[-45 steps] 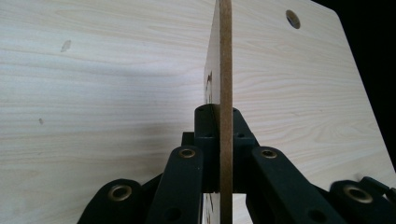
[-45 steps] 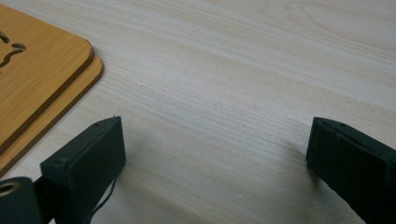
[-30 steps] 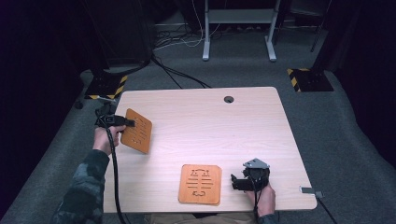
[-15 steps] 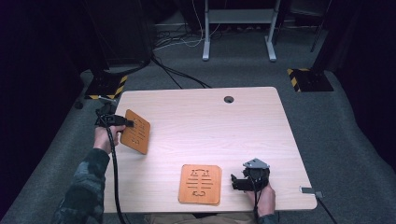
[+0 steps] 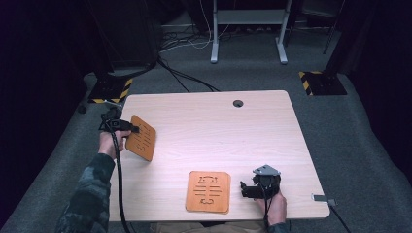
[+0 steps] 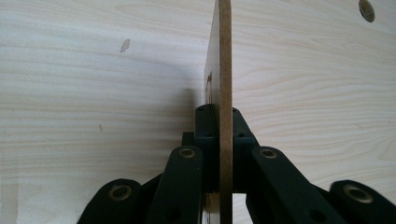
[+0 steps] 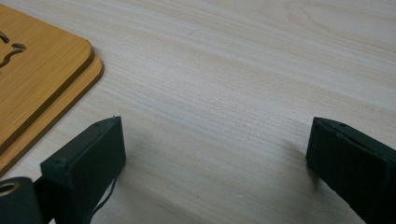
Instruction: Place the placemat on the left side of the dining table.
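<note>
Almost no change across frames. Wooden board (image 5: 141, 141) in left gripper (image 5: 137, 129) sits perhaps slightly lower, nearer table (image 5: 272, 126); shift too small to confirm.

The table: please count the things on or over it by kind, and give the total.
Orange wooden boards with cut-out patterns: 3. One is held in the left gripper (held board); two lie stacked near the right gripper (upper board, lower board).
Handheld grippers: 2.
Total: 5.
</note>
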`<state>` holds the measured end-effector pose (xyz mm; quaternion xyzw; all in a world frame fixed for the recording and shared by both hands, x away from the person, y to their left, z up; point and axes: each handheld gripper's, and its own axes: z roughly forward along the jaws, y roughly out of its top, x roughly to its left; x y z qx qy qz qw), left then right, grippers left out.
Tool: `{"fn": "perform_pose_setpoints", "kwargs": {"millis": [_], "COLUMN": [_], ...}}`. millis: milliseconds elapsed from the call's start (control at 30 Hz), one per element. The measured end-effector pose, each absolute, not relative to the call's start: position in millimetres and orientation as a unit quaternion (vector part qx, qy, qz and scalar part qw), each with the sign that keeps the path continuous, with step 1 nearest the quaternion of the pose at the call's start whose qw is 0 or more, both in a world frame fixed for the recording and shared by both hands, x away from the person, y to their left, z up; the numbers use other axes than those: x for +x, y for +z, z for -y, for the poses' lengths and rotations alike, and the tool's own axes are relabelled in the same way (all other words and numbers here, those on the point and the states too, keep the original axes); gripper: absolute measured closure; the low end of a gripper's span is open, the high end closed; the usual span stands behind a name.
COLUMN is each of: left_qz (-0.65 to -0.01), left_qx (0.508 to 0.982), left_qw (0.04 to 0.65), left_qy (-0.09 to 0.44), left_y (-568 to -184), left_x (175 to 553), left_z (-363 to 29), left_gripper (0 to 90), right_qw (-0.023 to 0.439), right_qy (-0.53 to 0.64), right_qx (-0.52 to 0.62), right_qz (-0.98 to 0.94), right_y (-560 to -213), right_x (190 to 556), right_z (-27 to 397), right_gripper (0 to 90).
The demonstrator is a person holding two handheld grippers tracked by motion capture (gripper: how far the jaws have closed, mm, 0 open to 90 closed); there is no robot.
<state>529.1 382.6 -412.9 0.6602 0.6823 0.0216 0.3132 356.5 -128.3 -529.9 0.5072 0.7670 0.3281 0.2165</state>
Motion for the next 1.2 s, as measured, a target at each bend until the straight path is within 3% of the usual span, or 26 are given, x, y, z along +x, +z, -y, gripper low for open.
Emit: {"fn": "perform_pose_setpoints", "kwargs": {"millis": [667, 1200], "left_qz": [-0.691, -0.685], "left_qx": [0.669, 0.69], "left_qw": [0.274, 0.225], "left_qy": [0.027, 0.062], "left_y": [-416.1, -418.5], "left_x": [538.1, 541.4], "left_z": [-387.4, -388.4], "left_gripper": [83.0, 72.4], "right_qw": [0.215, 0.215], "right_qy": [0.329, 0.329], "right_qx": [0.506, 0.506], "right_qz": [-0.767, -0.767], "right_y": [-529.9, -529.9], "right_x": [356.4, 356.5], "right_z": [128.3, 128.2], "right_gripper": [3.7, 3.7]}}
